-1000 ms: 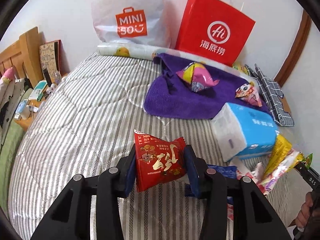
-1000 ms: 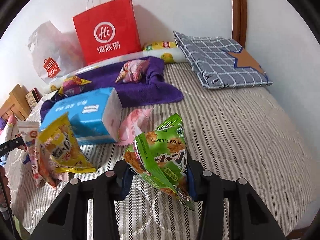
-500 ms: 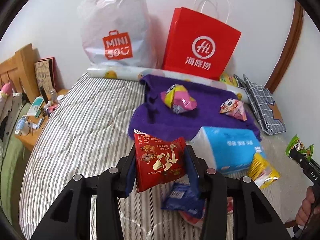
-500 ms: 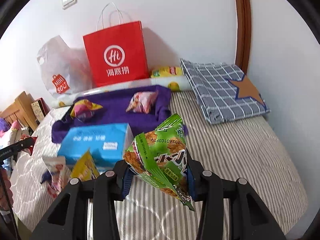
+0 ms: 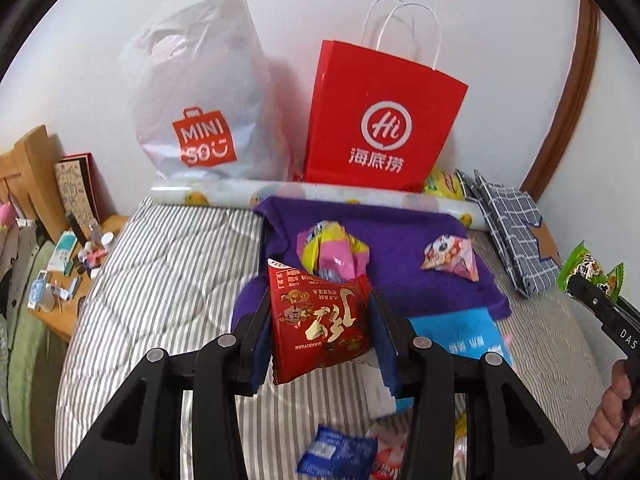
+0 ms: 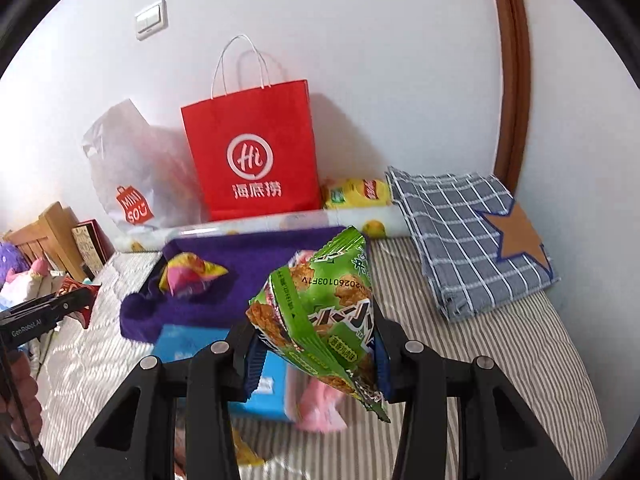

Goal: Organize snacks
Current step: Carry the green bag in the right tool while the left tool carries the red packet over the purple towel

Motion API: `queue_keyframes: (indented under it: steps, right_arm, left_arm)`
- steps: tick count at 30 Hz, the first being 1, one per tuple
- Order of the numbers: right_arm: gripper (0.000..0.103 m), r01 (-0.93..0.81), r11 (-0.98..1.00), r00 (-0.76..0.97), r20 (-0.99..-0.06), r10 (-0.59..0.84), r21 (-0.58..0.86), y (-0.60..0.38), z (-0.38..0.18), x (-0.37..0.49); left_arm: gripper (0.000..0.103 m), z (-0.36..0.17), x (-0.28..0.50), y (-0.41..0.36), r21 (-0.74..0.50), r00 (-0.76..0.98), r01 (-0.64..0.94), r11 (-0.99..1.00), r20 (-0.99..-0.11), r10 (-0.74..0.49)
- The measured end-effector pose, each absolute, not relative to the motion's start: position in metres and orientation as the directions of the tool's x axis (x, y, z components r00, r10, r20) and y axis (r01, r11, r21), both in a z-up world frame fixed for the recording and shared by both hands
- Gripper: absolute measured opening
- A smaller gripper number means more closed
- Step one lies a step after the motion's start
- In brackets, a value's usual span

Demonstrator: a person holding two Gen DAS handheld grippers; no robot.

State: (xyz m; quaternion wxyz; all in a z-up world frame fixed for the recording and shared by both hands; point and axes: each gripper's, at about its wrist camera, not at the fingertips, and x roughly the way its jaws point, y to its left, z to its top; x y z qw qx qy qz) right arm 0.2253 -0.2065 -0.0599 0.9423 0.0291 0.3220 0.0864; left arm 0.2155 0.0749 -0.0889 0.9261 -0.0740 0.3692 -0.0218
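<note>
While the left wrist view looks down the bed [image 5: 160,280], the left claw [image 5: 320,328] is clenched on a red snack packet [image 5: 320,320], held upright between both pads, clear of the striped cover. Beyond it lies a purple towel [image 5: 400,232] near the bed's far edge, carrying a yellow-pink snack bag [image 5: 336,248] and a small pink packet [image 5: 450,258], apart from each other. A red paper bag [image 5: 380,120] and a white plastic bag [image 5: 200,100] stand against the wall at the far edge. A blue tissue pack [image 5: 460,332] lies just this side of the towel; a blue sachet [image 5: 340,454] lies at the near edge.

Right wrist view: the right claw [image 6: 316,344] is clamped on a green snack packet [image 6: 328,312], tilted, lifted off the bed. A checked pillow [image 6: 460,232] sits at the bed's far right corner. A yellow packet [image 6: 356,192] rests between the red paper bag and the pillow. The left claw with its red packet shows at the left edge.
</note>
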Motion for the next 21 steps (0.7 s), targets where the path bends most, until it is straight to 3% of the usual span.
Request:
queue_keyframes:
  steps: [10,21]
  right_arm:
    - [0.042,-0.19,0.976,0.768,-0.603,0.214,0.105,-0.182,-0.06,0.275]
    - [0.042,-0.211,0.967,0.698,-0.672,0.249,0.14,-0.168,-0.104,0.33]
  left_arm:
    - [0.044,-0.088,0.257,0.08,-0.156,0.719,-0.019,0.988,-0.688,-0.095]
    - [0.044,-0.128,0.298,0.087,-0.179,0.667,-0.035,0.983,-0.736,-0.111]
